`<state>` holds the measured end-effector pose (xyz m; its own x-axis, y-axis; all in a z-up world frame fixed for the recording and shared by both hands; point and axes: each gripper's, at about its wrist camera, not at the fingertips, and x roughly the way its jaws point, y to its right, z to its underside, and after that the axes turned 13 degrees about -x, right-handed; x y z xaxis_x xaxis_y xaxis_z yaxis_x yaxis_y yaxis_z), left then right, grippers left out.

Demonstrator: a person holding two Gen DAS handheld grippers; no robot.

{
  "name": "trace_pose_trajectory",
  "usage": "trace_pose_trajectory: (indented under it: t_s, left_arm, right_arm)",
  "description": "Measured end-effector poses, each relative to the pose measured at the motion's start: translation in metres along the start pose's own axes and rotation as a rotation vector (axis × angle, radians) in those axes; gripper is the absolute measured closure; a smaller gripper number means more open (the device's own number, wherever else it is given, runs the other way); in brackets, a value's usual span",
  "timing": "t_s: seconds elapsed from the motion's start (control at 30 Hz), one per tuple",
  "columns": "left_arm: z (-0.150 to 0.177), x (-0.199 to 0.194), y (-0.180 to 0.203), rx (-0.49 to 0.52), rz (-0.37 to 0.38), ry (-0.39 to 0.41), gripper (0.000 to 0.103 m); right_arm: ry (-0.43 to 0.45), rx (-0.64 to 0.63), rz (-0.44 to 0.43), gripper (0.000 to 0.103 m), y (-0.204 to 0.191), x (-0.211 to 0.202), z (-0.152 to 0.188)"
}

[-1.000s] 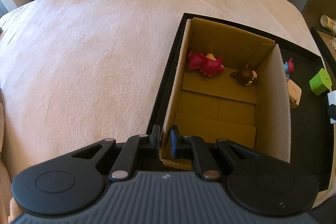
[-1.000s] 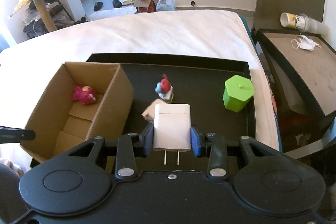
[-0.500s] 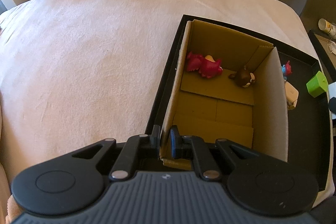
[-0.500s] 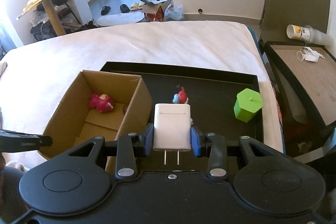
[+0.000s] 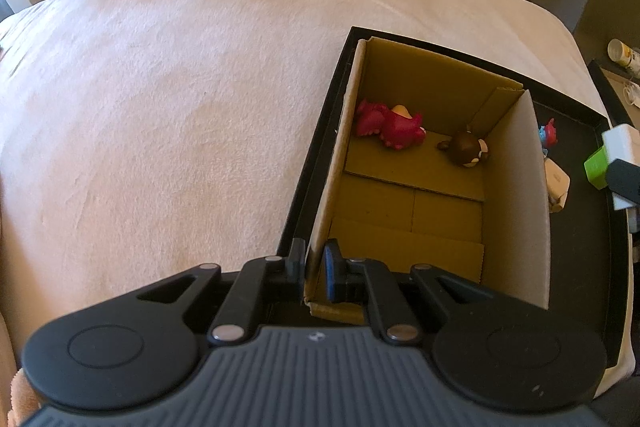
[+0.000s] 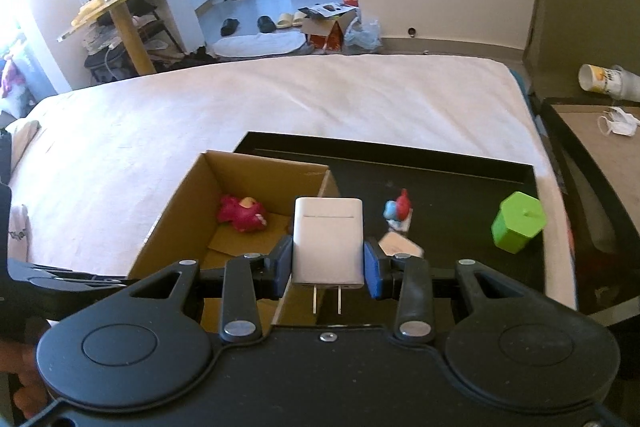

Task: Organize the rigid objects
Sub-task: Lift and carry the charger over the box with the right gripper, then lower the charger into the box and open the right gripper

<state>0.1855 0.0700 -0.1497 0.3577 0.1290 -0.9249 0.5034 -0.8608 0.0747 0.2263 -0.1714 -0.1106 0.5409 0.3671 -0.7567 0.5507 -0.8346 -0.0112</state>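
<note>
Charger (image 6: 328, 239) up in the air, pinched across its flat white sides by the right claw (image 6: 328, 261), prongs pointing back at the camera, hovering above the box's (image 6: 176, 203) near wall. It looks light, hard and smooth, so a side squeeze seems right; glossy plastic could slip if tilted. Left claw (image 5: 314, 269) is clamped on the box's corner wall, steadying it. Inside lie a pink toy (image 5: 390, 125) and a brown one (image 5: 466, 149). A green pot (image 6: 518, 227) waits on the black tray (image 6: 460, 171).
</note>
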Motion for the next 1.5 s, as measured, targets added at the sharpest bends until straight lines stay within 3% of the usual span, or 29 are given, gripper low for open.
trace_pose_trajectory:
  t_s: [0.63, 1.23, 1.5]
  left_arm:
    - [-0.003, 0.005, -0.011, -0.03, 0.061, -0.033, 0.094]
    - [-0.005, 0.007, -0.012, -0.03, 0.072, -0.042, 0.094]
    - [-0.006, 0.01, -0.012, -0.026, 0.068, -0.044, 0.094]
  right_arm:
    - [-0.032, -0.046, -0.096, 0.066, -0.051, 0.033, -0.017]
    - [-0.078, -0.033, -0.117, 0.066, -0.073, 0.071, -0.015]
    - [-0.051, 0.013, -0.141, 0.064, -0.067, 0.074, -0.018]
